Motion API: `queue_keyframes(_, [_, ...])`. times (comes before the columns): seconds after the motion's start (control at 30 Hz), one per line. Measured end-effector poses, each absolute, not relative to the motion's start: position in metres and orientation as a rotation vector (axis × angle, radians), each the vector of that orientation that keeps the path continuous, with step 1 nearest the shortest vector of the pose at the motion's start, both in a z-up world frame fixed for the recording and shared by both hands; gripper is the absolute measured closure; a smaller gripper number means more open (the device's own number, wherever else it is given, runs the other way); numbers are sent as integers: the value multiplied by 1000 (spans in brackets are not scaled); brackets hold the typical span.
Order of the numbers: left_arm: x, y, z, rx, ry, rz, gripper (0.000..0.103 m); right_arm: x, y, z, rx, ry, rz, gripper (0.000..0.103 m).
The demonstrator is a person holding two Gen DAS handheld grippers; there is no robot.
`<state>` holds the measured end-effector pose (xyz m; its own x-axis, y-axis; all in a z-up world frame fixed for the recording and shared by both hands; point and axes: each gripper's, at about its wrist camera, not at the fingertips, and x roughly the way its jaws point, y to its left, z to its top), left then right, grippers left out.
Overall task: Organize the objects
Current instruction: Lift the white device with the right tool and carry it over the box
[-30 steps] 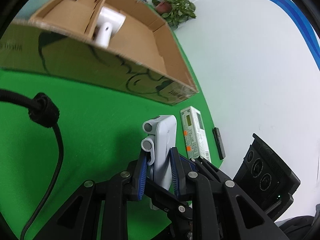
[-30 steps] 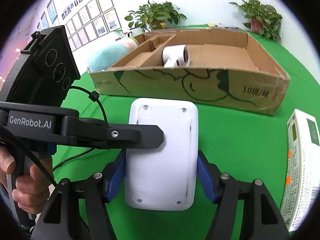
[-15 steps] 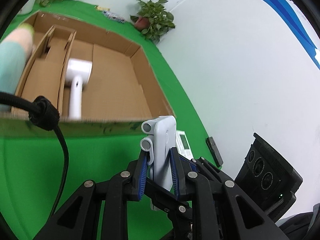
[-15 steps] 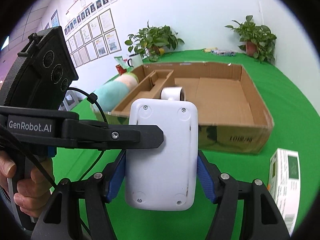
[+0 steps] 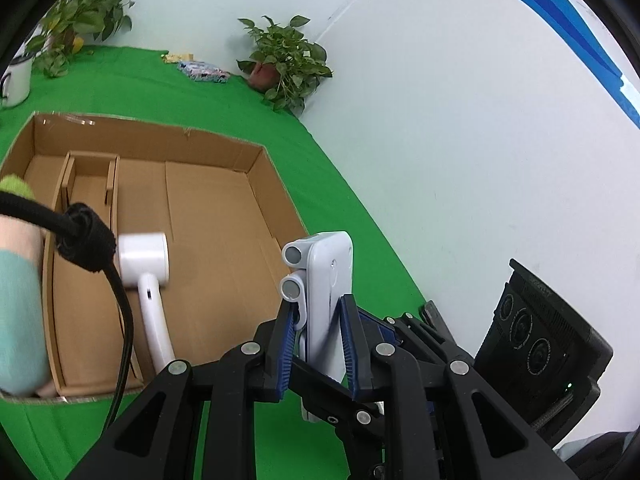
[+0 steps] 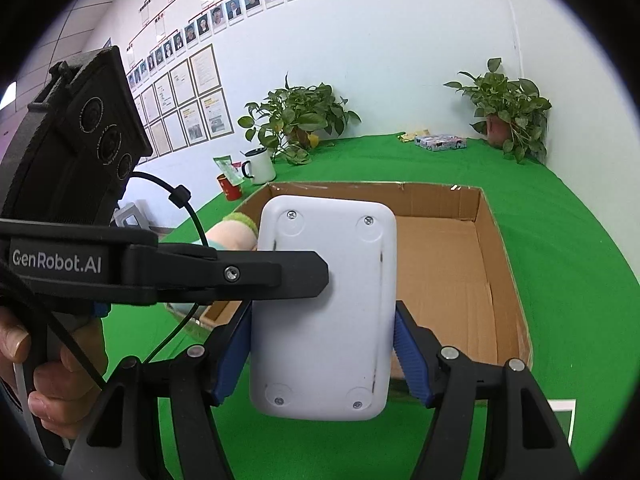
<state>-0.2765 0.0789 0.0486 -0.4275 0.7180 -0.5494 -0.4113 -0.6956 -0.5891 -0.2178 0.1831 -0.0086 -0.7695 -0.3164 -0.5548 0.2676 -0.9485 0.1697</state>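
Hair dryer inside cardboard box

Left wrist view looking down along its jaws from above the cardboard box, right wrist view lower and close behind the white device, facing across the green bench toward the wall, both sharing box, device, corner plant.
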Motion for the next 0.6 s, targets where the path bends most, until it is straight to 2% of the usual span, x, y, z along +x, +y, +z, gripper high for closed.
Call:
queue_keyframes(0.2, [-300, 78, 53, -1095, -477, 2150, 85, -236, 184, -8, 900, -142, -2671, 38])
queue_keyframes(0.6, [-339, 74, 20, -1209, -514, 2148, 85, -272, 189, -28, 1050, -201, -2582, 38])
